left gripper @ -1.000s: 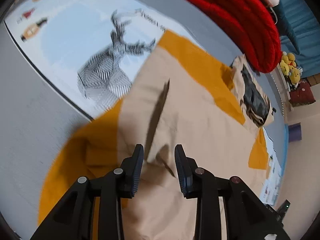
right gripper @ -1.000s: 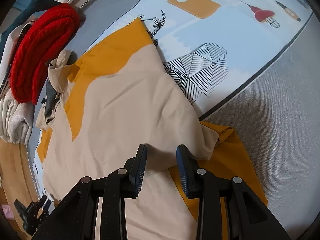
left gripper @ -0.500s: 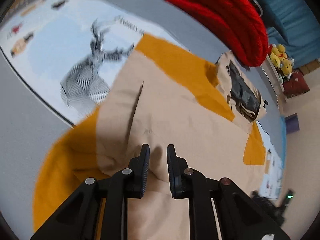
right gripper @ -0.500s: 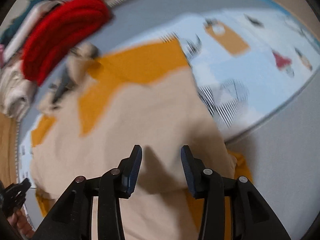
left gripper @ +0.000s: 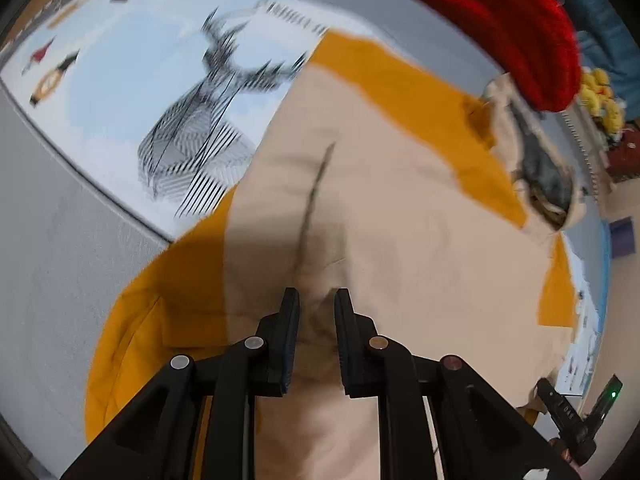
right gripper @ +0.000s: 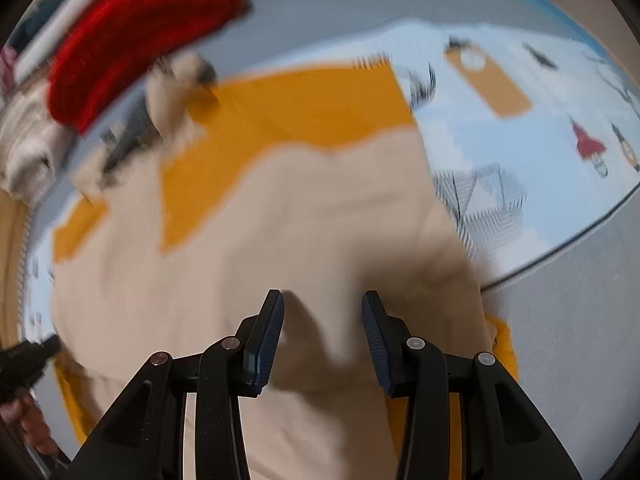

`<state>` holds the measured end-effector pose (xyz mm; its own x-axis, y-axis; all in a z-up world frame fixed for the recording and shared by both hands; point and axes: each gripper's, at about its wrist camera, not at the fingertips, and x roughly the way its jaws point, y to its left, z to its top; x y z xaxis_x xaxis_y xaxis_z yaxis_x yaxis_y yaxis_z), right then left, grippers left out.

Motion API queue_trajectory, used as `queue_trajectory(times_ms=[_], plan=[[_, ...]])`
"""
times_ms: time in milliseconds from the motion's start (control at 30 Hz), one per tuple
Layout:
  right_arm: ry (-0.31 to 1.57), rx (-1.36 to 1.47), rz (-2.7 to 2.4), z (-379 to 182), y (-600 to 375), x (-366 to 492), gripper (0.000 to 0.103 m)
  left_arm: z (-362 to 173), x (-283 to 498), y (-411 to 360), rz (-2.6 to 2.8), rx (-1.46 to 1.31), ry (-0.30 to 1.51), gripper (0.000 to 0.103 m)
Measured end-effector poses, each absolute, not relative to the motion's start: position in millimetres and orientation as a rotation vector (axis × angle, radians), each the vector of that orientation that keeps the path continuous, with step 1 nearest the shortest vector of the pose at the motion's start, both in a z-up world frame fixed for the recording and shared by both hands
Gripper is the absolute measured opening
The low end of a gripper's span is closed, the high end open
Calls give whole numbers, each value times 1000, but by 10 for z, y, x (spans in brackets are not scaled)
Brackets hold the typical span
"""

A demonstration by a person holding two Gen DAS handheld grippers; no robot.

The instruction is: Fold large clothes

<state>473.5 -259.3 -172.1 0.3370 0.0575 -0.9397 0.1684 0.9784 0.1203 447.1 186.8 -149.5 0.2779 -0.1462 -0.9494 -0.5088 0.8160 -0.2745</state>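
Observation:
A large beige garment [left gripper: 400, 220] with mustard panels lies spread on a printed play mat [left gripper: 120, 72]. Its hood end with a dark lining [left gripper: 540, 172] is at the far right. My left gripper [left gripper: 316, 298] points steeply down at the near edge, and its pads pinch a raised ridge of beige cloth. In the right wrist view the same garment [right gripper: 300, 220] fills the middle, blurred. My right gripper [right gripper: 322, 300] hovers over the beige cloth with its jaws wide apart and nothing pressed between them.
A red knitted piece [left gripper: 500, 20] lies beyond the garment on other folded clothes [right gripper: 24, 152]. Grey carpet [left gripper: 60, 280] borders the mat. Yellow plush toys [left gripper: 600, 96] sit at the far right. A hand [right gripper: 32, 424] shows at the lower left of the right wrist view.
The left jaws have narrowed onto a fold of beige cloth. The right jaws have widened and let go of the cloth edge; that gripper has rolled and slid across the garment.

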Motion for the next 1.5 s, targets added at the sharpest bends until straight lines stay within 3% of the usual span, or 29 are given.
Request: queue_trajectory(times_ms=[133, 267, 467, 1000, 1500], plan=[[1236, 145, -97, -1707, -2546, 4692, 42, -1348, 4485, 1829, 262, -569, 1246, 15], [1132, 20, -91, -1423, -2420, 4575, 42, -1118, 4431, 1746, 237, -511, 1169, 24], [1031, -73, -73, -1085, -2266, 4320, 42, -826, 4255, 1631, 220, -475, 1074, 26], [951, -56, -73, -779, -2251, 3585, 42, -561, 3856, 815, 51, -316, 962, 42], [930, -93, -35, -724, -2256, 3810, 42, -483, 4185, 572, 82, -155, 817, 43]])
